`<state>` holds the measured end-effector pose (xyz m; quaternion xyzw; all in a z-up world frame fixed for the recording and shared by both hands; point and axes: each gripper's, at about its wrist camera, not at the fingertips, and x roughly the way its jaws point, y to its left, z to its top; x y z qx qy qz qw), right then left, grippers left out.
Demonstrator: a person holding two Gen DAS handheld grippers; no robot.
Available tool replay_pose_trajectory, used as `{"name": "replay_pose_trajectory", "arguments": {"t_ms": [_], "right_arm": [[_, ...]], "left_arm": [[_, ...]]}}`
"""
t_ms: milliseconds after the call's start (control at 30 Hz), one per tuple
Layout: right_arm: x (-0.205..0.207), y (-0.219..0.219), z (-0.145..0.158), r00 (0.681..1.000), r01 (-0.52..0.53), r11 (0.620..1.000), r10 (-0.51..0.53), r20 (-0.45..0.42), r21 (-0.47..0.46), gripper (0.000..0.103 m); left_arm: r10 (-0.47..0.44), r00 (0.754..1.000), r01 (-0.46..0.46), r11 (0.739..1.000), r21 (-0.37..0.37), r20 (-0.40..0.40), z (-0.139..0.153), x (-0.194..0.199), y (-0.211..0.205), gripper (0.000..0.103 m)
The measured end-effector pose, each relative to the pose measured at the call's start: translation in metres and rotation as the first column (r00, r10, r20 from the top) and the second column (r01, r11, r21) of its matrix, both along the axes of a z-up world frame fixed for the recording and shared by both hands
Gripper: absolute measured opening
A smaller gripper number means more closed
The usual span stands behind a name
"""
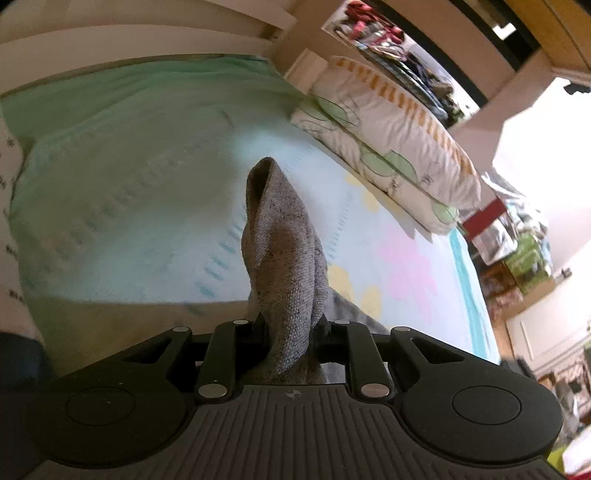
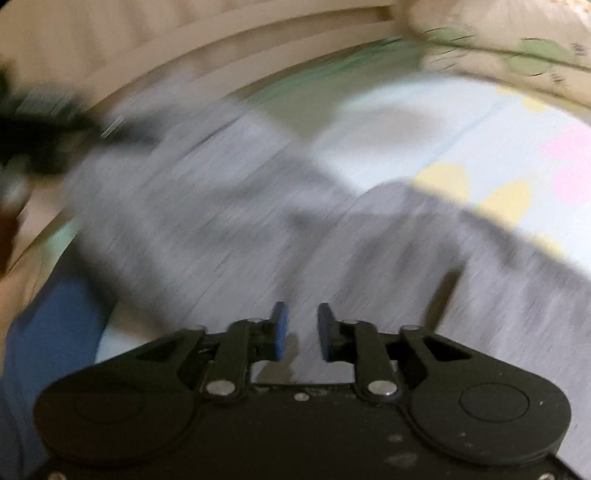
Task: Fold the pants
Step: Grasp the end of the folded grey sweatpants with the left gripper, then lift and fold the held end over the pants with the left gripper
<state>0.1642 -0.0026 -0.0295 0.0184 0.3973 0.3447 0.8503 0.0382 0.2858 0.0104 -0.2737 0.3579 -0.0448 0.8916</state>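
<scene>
Clearly the left claw [image 1: 291, 332] is clenched on a bunched fold of the grey pants [image 1: 284, 266], lifted above the bed [image 1: 129, 184]; the right claw [image 2: 301, 328] stands released (blue pads apart, nothing between them) over the pants [image 2: 221, 240] spread near the bed's foot edge; a pillow [image 1: 399, 144] lies along the far edge.

One pants [image 1: 284, 266] — two pillows [image 1: 391, 147] — two claws [image 1: 291, 332].

I see a bed with a mint-green sheet [image 1: 122, 155], a leaf-printed pillow [image 1: 391, 147] at its edge, a beige wall [image 1: 110, 22] behind, and cluttered shelves [image 1: 517, 251] under bright light.
</scene>
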Motion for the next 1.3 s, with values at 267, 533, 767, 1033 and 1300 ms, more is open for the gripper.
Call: {"name": "replay_pose_trajectory", "arguments": {"t_ms": [267, 533, 767, 1033, 1300], "right_arm": [[0.100, 0.036, -0.028, 0.995, 0.095, 0.991, -0.097, -0.014, -0.098, 0.007], [0.087, 0.035, -0.012, 0.994, 0.084, 0.993, -0.078, 0.070, -0.082, 0.008], [-0.030, -0.009, -0.017, 0.997, -0.071, 0.995, 0.072, 0.015, -0.075, 0.010], [-0.107, -0.047, -0.028, 0.998, -0.050, 0.999, 0.050, -0.025, -0.014, 0.011], [-0.095, -0.133, -0.018, 0.977, 0.213, 0.977, -0.213, 0.000, -0.024, 0.013]], "left_arm": [[0.052, 0.999, -0.052, 0.998, -0.027, -0.010, -0.007, -0.003, 0.008, 0.019], [0.074, 0.997, -0.074, 0.997, 0.003, 0.017, 0.005, -0.003, -0.014, 0.019], [0.026, 0.998, -0.028, 0.999, 0.027, 0.063, 0.027, -0.003, -0.062, 0.019], [-0.063, 0.994, 0.060, 0.998, 0.027, 0.085, 0.027, 0.021, -0.156, 0.019], [-0.242, 0.970, 0.242, 0.970, -0.020, -0.016, -0.024, 0.073, -0.275, 0.025]]}}
